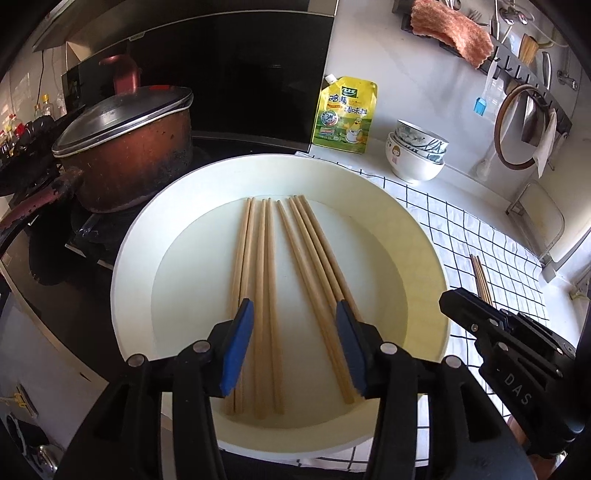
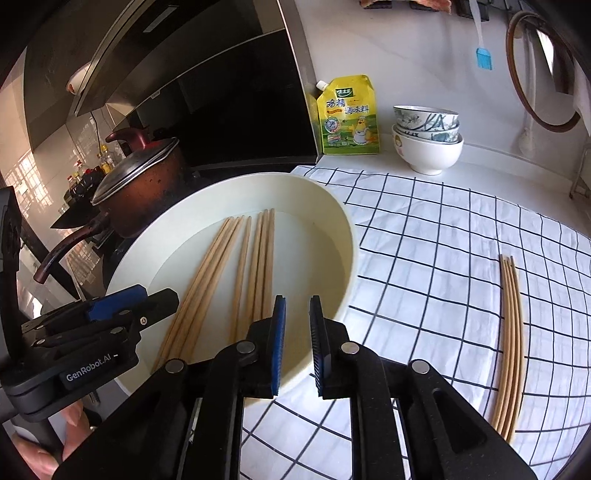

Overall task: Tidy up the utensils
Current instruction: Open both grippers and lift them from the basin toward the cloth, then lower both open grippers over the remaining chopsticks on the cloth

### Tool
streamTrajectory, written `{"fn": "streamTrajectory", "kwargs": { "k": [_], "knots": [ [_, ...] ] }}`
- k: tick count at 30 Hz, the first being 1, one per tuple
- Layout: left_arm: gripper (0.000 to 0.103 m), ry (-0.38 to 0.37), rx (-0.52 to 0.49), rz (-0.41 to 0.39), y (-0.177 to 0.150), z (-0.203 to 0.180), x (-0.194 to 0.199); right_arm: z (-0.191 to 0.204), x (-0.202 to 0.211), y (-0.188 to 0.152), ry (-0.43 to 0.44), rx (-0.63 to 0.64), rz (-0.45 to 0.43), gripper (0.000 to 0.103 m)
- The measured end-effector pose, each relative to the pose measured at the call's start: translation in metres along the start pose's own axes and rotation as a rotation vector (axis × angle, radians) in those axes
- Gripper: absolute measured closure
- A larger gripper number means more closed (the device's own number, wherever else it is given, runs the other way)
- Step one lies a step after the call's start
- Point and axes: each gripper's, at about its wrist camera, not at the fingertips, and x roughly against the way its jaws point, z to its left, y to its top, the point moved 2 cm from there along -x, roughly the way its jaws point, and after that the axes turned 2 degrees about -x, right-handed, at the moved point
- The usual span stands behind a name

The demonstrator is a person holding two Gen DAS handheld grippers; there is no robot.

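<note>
Several wooden chopsticks (image 1: 266, 291) lie lengthwise in a round cream basin (image 1: 133, 258). My left gripper (image 1: 293, 314) is open and empty, its blue pads above the near ends of the chopsticks. In the right wrist view the basin (image 2: 343, 236) and its chopsticks (image 2: 255, 266) are at centre left. My right gripper (image 2: 297, 306) is slightly open and empty over the basin's near right rim. A few more chopsticks (image 2: 511, 339) lie on the checked cloth (image 2: 443, 240) to the right; they also show in the left wrist view (image 1: 480, 277).
A lidded brown pot (image 1: 129, 147) stands on the stove left of the basin. A yellow seasoning pouch (image 1: 345, 114) and stacked bowls (image 1: 415, 151) stand against the back wall. A rack with utensils and an orange cloth (image 1: 450, 29) hangs at upper right.
</note>
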Motion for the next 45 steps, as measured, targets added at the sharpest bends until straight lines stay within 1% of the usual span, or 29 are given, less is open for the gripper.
{"fn": "streamTrajectory", "kwargs": {
  "k": [10, 14, 17, 22, 25, 28, 31, 36, 39, 42, 45],
  "knots": [
    [0.053, -0.043, -0.043, -0.007, -0.013, -0.049, 0.011, -0.055, 0.043, -0.021, -0.068, -0.064, -0.049, 0.090],
    [0.049, -0.063, -0.084, -0.011, -0.017, -0.075, 0.014, -0.081, 0.058, -0.028, -0.098, -0.102, -0.071, 0.083],
    [0.048, -0.084, -0.112, -0.012, -0.020, -0.095, 0.015, -0.102, 0.069, -0.034, -0.128, -0.128, -0.082, 0.083],
    [0.048, -0.117, -0.157, 0.005, -0.026, -0.129, 0.011, -0.136, 0.083, -0.047, -0.175, -0.169, -0.081, 0.083],
    [0.047, -0.138, -0.183, 0.020, -0.028, -0.149, 0.007, -0.156, 0.089, -0.055, -0.226, -0.189, -0.074, 0.083],
    [0.047, -0.159, -0.212, 0.032, -0.029, -0.169, 0.004, -0.174, 0.091, -0.062, -0.240, -0.214, -0.058, 0.083],
    [0.044, -0.173, -0.238, 0.041, -0.030, -0.188, -0.001, -0.184, 0.089, -0.066, -0.252, -0.220, -0.040, 0.079],
    [0.044, -0.193, -0.268, 0.061, -0.029, -0.210, -0.011, -0.196, 0.077, -0.070, -0.261, -0.223, -0.016, 0.079],
    [0.044, -0.180, -0.286, 0.071, -0.028, -0.216, -0.017, -0.198, 0.065, -0.073, -0.249, -0.216, 0.024, 0.079],
    [0.043, -0.168, -0.285, 0.082, -0.025, -0.214, -0.024, -0.198, 0.059, -0.071, -0.226, -0.222, 0.043, 0.079],
    [0.043, -0.154, -0.281, 0.098, -0.022, -0.210, -0.031, -0.197, 0.052, -0.068, -0.221, -0.207, 0.062, 0.079]
  ]
}}
